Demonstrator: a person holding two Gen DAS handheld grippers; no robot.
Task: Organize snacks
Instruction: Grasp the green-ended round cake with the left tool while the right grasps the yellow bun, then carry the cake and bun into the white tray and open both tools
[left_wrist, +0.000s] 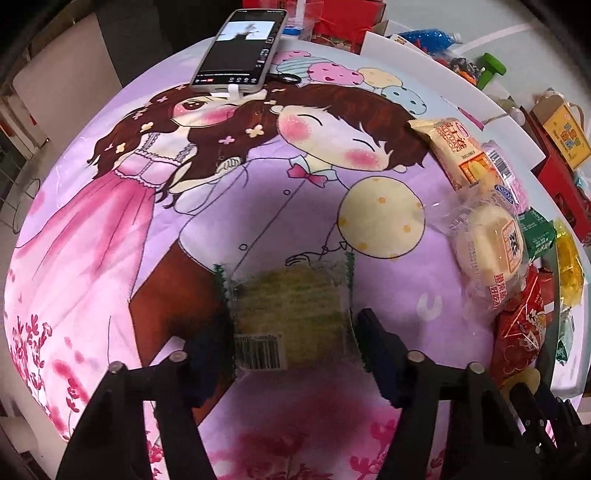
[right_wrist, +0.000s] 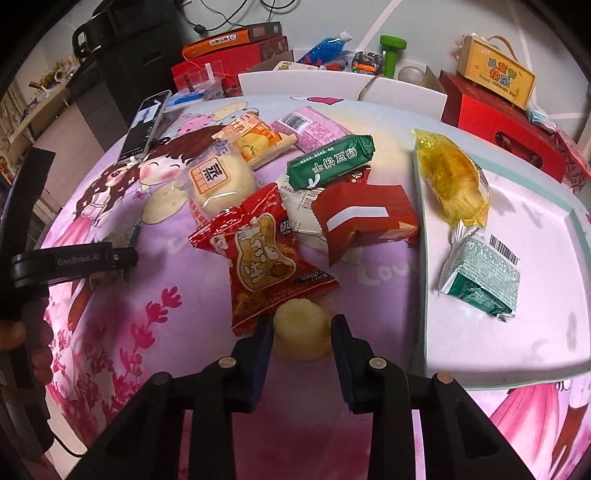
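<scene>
In the left wrist view my left gripper (left_wrist: 291, 325) is shut on a clear packet with a greenish round pastry (left_wrist: 295, 299), its barcode facing me, just above the cartoon cloth. My right gripper (right_wrist: 301, 325) is shut on a pale yellow round snack (right_wrist: 303, 336) at the near edge of the snack pile. The pile holds a red peanut packet (right_wrist: 258, 258), a red-and-white packet (right_wrist: 365, 218), a green bar (right_wrist: 328, 162), a wrapped steamed bun (right_wrist: 218, 181), an orange packet (right_wrist: 258, 142) and a pink packet (right_wrist: 310, 123). The same pile lies along the right edge of the left wrist view.
A white tray with a teal rim (right_wrist: 421, 258) lies right of the pile, carrying a yellow packet (right_wrist: 454, 184) and a green-silver packet (right_wrist: 480, 273). A phone (right_wrist: 146, 125) leans at the cloth's far left. Red boxes (right_wrist: 506, 122), a bottle and clutter stand beyond the table.
</scene>
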